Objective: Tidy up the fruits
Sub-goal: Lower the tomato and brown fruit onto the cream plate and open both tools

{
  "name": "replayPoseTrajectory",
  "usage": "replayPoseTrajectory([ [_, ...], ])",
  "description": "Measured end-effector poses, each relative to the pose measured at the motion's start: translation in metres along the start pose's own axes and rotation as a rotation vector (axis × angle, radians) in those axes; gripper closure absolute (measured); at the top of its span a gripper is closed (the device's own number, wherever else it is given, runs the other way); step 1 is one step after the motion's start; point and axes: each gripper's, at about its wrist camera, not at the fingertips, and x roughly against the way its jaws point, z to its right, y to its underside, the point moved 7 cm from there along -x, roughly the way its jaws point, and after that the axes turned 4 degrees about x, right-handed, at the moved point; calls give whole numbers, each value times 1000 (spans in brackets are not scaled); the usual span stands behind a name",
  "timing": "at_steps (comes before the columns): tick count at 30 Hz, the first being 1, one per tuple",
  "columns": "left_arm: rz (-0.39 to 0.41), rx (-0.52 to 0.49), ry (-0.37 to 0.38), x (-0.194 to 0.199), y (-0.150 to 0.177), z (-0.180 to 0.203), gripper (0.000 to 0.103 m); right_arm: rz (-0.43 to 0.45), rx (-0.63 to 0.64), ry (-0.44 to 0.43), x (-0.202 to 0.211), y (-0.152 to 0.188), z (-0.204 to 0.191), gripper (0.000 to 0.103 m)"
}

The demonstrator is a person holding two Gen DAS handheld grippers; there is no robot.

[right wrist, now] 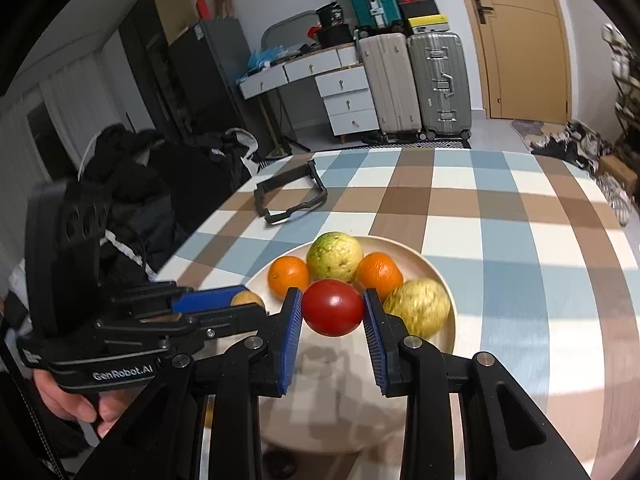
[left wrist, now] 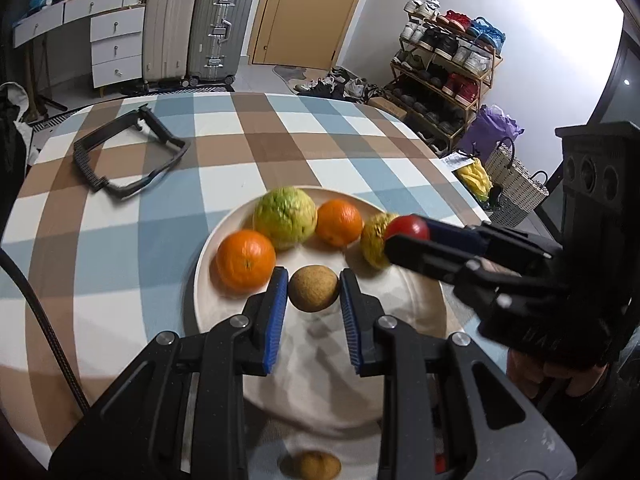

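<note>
Left claw clamped on a small brown round fruit, both blue pads touching its sides, held above the near part of a cream plate. Right claw closed on a red tomato, pads pressed against it left and right, also over the plate.

On the plate, toward its far side: 1 green guava at the back, 2 oranges flanking it, left orange and right orange, each touching or just beside the guava. A yellowish bumpy fruit at the plate's right side, just beside the right orange and the tomato; blurred in both views.

Plate resting on a worktop covered in a blue, brown and white check cloth. A black strap-like frame lying on the cloth at far left, well apart from the plate.

Beyond the worktop: 2 suitcases, a white drawer unit, a tan door, and a shoe rack.
</note>
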Motion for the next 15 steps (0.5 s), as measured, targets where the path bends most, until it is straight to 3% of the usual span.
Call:
replayPoseTrajectory([
  [15, -33, -33, 3, -37, -12, -1, 79, -28, -66, -35, -32, -11, 19, 72],
])
